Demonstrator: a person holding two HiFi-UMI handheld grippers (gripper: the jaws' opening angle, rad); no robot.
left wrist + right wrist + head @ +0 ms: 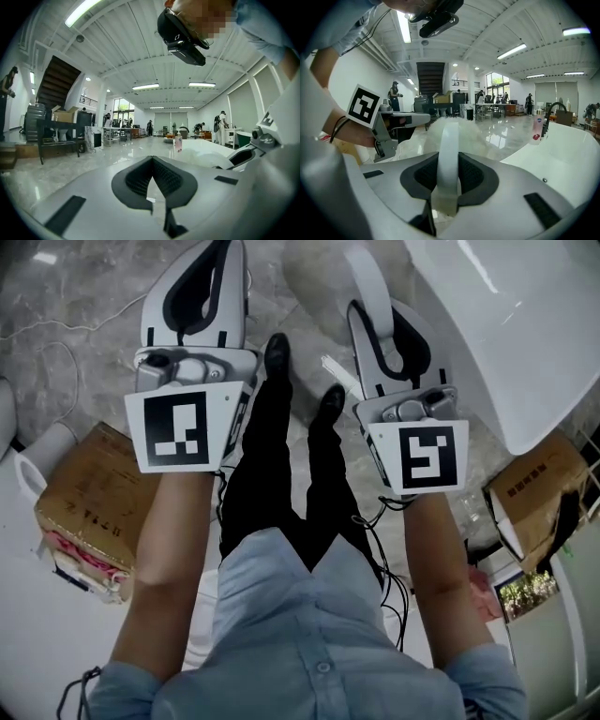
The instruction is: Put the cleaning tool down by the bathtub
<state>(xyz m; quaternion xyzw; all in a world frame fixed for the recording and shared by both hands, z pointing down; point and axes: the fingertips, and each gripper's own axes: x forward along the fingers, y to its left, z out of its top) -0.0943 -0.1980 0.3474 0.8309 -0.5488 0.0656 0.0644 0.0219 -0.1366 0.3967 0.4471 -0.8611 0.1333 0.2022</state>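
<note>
My right gripper is shut on the white handle of the cleaning tool. The tool's fluffy white head sticks out beyond the jaws. In the head view the handle runs up and away from the gripper, just left of the white bathtub. My left gripper hangs beside it over the marble floor. Its pads meet at the tip with nothing between them.
Cardboard boxes stand at the left and right. The person's black shoes are on the floor between the grippers. A soap bottle and a black faucet sit at the tub's rim. A thin cable lies on the floor.
</note>
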